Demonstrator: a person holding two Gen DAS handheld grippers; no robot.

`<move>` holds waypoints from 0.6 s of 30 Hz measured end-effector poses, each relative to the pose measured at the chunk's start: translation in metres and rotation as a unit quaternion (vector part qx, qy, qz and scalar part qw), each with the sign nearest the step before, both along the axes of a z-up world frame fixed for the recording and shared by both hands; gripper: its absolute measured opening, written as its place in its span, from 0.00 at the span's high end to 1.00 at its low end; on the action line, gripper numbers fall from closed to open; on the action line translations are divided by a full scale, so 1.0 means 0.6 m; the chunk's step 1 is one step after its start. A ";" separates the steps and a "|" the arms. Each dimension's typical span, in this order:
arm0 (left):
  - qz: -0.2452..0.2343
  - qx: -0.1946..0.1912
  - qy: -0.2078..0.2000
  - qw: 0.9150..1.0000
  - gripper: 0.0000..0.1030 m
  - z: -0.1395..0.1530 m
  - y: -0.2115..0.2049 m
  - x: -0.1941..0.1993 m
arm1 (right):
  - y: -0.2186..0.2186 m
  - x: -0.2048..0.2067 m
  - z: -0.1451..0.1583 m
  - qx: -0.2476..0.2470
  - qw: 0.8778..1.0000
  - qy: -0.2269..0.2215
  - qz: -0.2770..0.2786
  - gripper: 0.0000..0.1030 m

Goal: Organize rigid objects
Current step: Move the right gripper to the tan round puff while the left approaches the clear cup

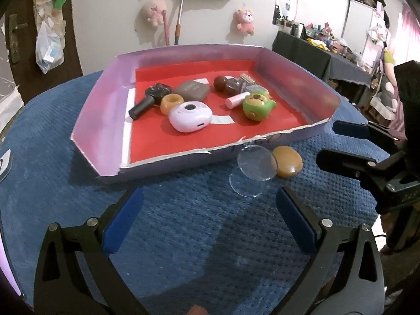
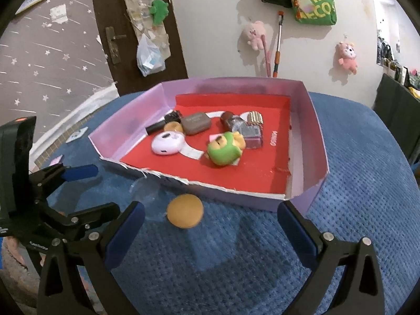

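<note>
- A lilac cardboard tray point(image 1: 99, 120) with a torn front edge sits on a blue cloth point(image 1: 183, 236).
- Just outside that edge lie a brown round compact point(image 2: 185, 214) and a clear disc stand point(image 1: 256, 165).
- Left gripper point(image 1: 208, 204) and right gripper point(image 2: 210, 216) hover before the tray, both spread wide, holding nothing.

clear stand point(image 2: 144, 191) blurred (right wrist view)

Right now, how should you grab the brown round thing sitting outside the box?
Pinch the brown round thing across its rounded edges, probably with the open right gripper, coming from the near side. It lies flat like a pebble on the blue cloth, and the clear stand crowds its left.
</note>
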State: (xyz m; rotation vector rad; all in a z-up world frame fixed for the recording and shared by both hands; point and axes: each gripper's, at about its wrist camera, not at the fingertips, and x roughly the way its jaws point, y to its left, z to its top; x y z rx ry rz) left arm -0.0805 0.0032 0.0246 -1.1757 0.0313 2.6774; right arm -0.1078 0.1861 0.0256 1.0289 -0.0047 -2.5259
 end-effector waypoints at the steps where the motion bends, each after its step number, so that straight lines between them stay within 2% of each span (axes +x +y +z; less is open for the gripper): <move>1: -0.002 0.000 -0.001 1.000 0.00 -0.002 0.003 -0.001 | 0.002 -0.001 -0.002 0.000 1.000 -0.003 -0.002 0.00; 3: -0.004 0.000 -0.002 1.000 0.00 -0.005 0.009 -0.004 | 0.007 -0.002 -0.005 -0.004 1.000 -0.008 -0.006 0.01; 5: -0.006 0.006 -0.006 1.000 0.01 -0.008 0.013 -0.009 | 0.010 -0.004 -0.009 -0.006 1.000 -0.014 -0.008 0.10; 6: -0.007 0.009 -0.007 1.000 0.01 -0.009 0.015 -0.011 | 0.012 -0.005 -0.011 -0.006 1.000 -0.018 -0.008 0.11; 14: -0.003 0.016 -0.008 1.000 0.01 -0.014 0.032 -0.037 | 0.016 -0.002 -0.019 0.001 1.000 -0.026 -0.007 0.11; 18: 0.003 0.012 -0.028 1.000 0.01 -0.027 0.035 -0.050 | 0.017 -0.003 -0.022 0.000 1.000 -0.029 -0.008 0.11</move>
